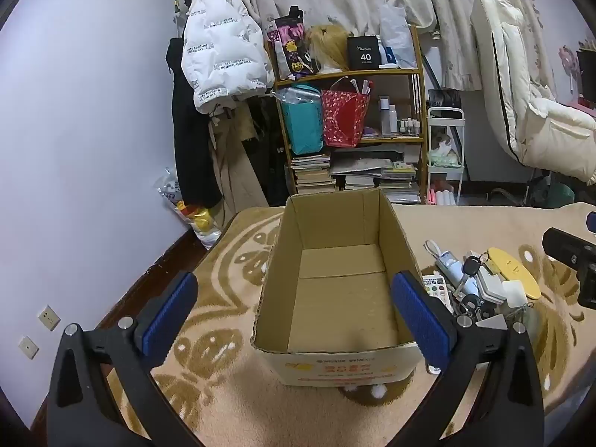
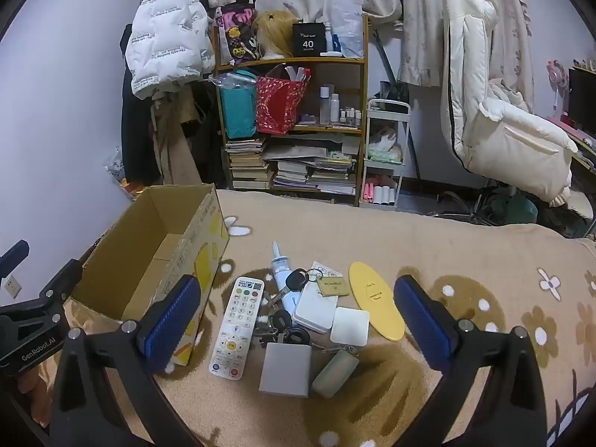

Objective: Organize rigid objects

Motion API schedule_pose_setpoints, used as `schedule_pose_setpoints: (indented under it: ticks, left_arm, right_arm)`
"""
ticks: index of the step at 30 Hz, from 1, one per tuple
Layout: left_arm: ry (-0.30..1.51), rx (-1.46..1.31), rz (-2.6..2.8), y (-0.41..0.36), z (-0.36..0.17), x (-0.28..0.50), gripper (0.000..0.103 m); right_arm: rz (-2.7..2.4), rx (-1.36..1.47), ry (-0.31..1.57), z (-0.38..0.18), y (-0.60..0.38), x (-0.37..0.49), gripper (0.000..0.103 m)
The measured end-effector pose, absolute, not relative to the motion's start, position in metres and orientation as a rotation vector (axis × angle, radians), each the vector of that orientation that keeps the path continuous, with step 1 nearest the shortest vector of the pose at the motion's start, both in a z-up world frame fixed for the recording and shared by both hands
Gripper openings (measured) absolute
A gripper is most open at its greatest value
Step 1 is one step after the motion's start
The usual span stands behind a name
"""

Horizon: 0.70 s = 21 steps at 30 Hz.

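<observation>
Two hand-held grippers hover over a bed under a tan, brown-flowered fleece blanket (image 2: 465,246), both spread wide and holding nothing. One open brown cardboard box (image 1: 335,290), bare inside, lies straight ahead of the left hand-held gripper (image 1: 305,316), its long axis running away from that camera. Right of the box lies the pile to be sorted, directly ahead of the right hand-held gripper (image 2: 298,324), which is the nearer one.

Largest first, the pile holds:
- one yellow oval plastic board (image 2: 376,305)
- one white remote control (image 2: 238,326), long axis pointing away, just beside the box
- one grey flat rectangular case (image 2: 286,369), nearest
- one white rounded case (image 2: 314,307)
- one white tube (image 2: 281,272)
- one white square pad (image 2: 349,326)
- one sage oval pouch (image 2: 335,372)
- a tangle of black-headed keys (image 2: 296,280) with a tan tag, key count unclear

The remote or grey case looks easiest first.
</observation>
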State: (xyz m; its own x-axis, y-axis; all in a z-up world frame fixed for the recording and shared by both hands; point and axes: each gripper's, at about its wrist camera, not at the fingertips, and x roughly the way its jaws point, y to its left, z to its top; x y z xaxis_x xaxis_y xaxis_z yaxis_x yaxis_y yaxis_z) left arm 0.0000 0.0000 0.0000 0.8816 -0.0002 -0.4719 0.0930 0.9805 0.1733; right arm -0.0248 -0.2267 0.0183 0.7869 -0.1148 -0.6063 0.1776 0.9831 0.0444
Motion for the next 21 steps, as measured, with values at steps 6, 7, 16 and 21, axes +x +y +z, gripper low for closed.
schedule_pose_setpoints:
  ticks: [6, 7, 16, 21]
  left_arm:
    - [0.506, 0.185, -0.060, 0.0006, -0.0002, 0.0004, 0.103]
    - [0.504, 0.185, -0.061, 0.0010, -0.0002, 0.0006, 0.103]
    - [0.503, 0.193, -0.056, -0.0064, -0.0068, -0.0036, 0.103]
    - [0.503, 0.187, -0.061, -0.0046, -0.0037, -0.0010, 0.103]
  right_arm:
    - [-0.158, 0.100, 0.647, 0.0171, -0.2269, -0.0247, 0.103]
    - [-0.157, 0.099, 0.647, 0.0170, -0.2269, -0.0246, 0.103]
    - [-0.160, 0.100, 0.646, 0.0165, -0.2271, -0.0246, 0.103]
    - [-0.156, 0.106, 0.646, 0.0177, -0.2270, -0.0252, 0.103]
